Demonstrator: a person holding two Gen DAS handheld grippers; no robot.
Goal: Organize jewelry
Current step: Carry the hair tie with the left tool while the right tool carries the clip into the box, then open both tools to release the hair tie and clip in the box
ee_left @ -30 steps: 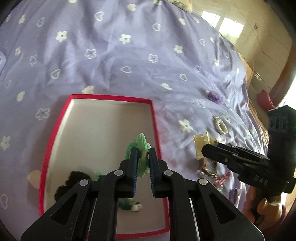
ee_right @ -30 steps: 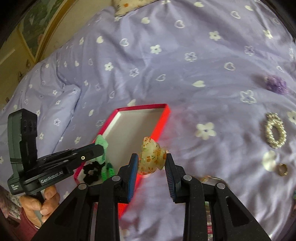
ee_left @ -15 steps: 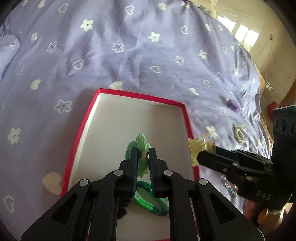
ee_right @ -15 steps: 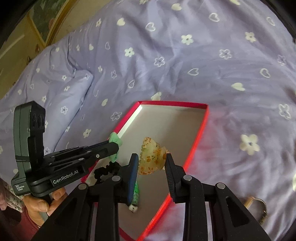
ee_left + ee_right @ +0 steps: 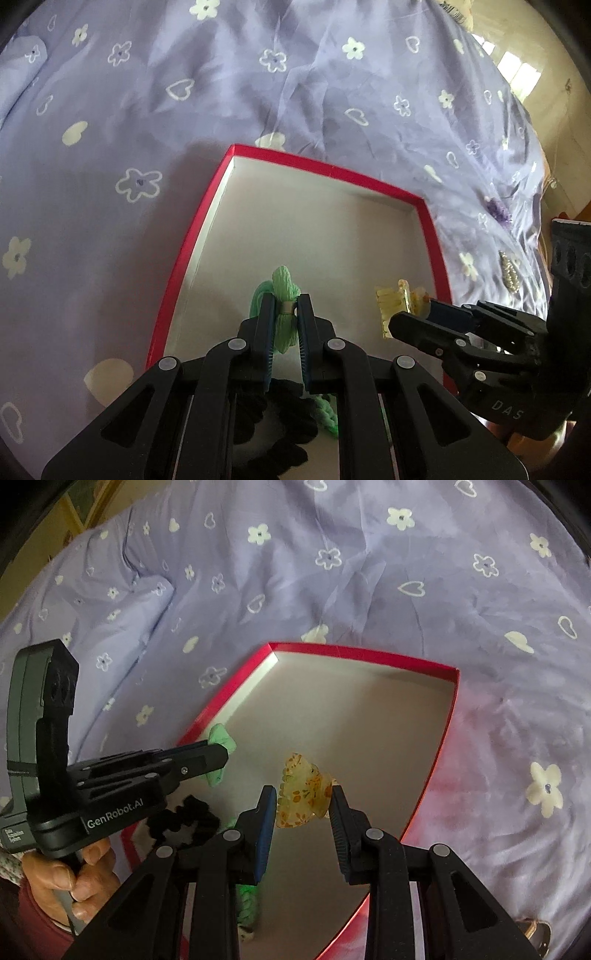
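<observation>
A red-rimmed box (image 5: 325,170) with a pale floor lies on the purple bedspread; it also shows in the right wrist view (image 5: 362,653). My left gripper (image 5: 285,304) is shut on a green hair tie (image 5: 283,284) and holds it over the box. My right gripper (image 5: 303,794) is shut on a yellow flowered hair claw (image 5: 303,795) above the box; the claw shows in the left wrist view (image 5: 393,301). A black scrunchie (image 5: 184,818) and a green braided band (image 5: 327,411) lie in the box's near end.
The purple bedspread (image 5: 258,74) has white flower and heart prints. On it, right of the box, lie a purple flower clip (image 5: 498,210) and a pearl ring clip (image 5: 509,272). A gold ring (image 5: 533,928) lies at the lower right.
Both grippers have moved left and forward over the box with their items. The right gripper came from beside the box's rim to above its floor.
</observation>
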